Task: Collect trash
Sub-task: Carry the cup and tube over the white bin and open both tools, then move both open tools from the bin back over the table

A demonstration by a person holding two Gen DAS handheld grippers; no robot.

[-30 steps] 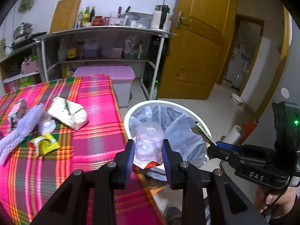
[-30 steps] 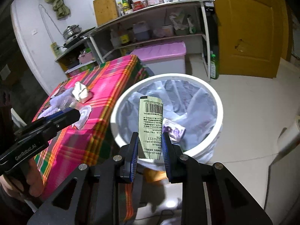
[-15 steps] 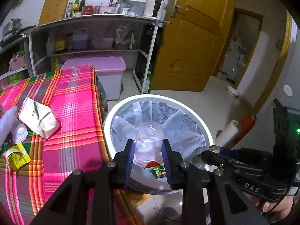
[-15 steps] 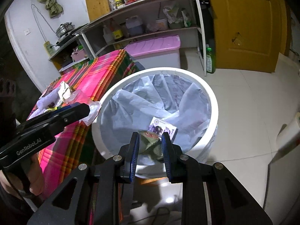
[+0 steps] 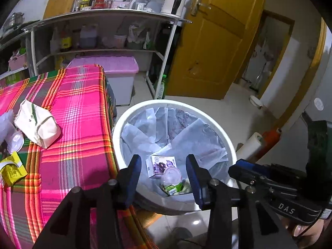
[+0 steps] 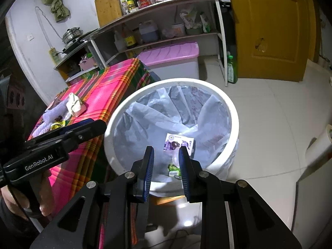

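Note:
A white trash bin (image 5: 124, 122) with a pale plastic liner stands on the floor beside the table; it also shows in the right wrist view (image 6: 232, 112). Inside lie a clear plastic cup (image 5: 172, 175), a small purple carton (image 5: 158, 164) and a green wrapper (image 5: 173, 188). My left gripper (image 5: 164, 176) is open and empty above the bin. My right gripper (image 6: 166, 161) is open and empty above the bin's near rim. The carton (image 6: 178, 142) and wrapper (image 6: 173, 169) show in the right wrist view too.
The table with a pink plaid cloth (image 5: 78, 124) holds a white pouch (image 5: 37, 124), a yellow packet (image 5: 11, 169) and clear plastic at its left. A pink-lidded storage box (image 5: 116, 66), metal shelves (image 5: 103, 14) and a yellow door (image 5: 217, 41) stand behind. A paper roll (image 5: 252, 145) lies right of the bin.
My left gripper opened and the clear cup dropped into the bin. My right gripper let the printed wrapper fall in earlier and has opened a little wider.

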